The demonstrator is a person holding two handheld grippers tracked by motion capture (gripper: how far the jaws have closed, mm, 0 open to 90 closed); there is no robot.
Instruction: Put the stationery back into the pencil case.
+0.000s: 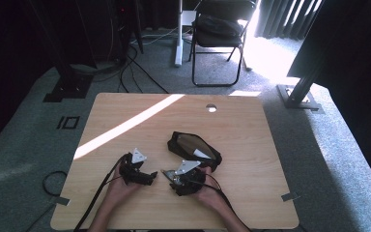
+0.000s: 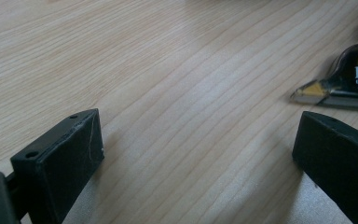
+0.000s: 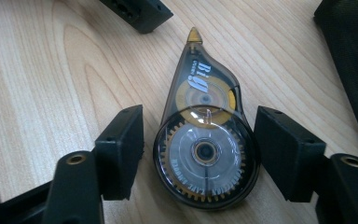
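Early stage, approx: correction tape dispenser (image 3: pixel 204 140) flat on table (image 1: pixel 125 111) just in front of open black pouch (image 1: pixel 194 149), bracketed w/ small gaps by wide-open right gripper (image 3: pixel 200 154), not yet clamped; left gripper (image 2: pixel 198 154) open, empty, nearby; grasp & lift left.

You see a black pouch (image 1: pixel 194 148) lying open on the wooden surface (image 1: pixel 251 145), and a folding chair (image 1: pixel 220 36) standing beyond on carpet (image 1: pixel 24 150).
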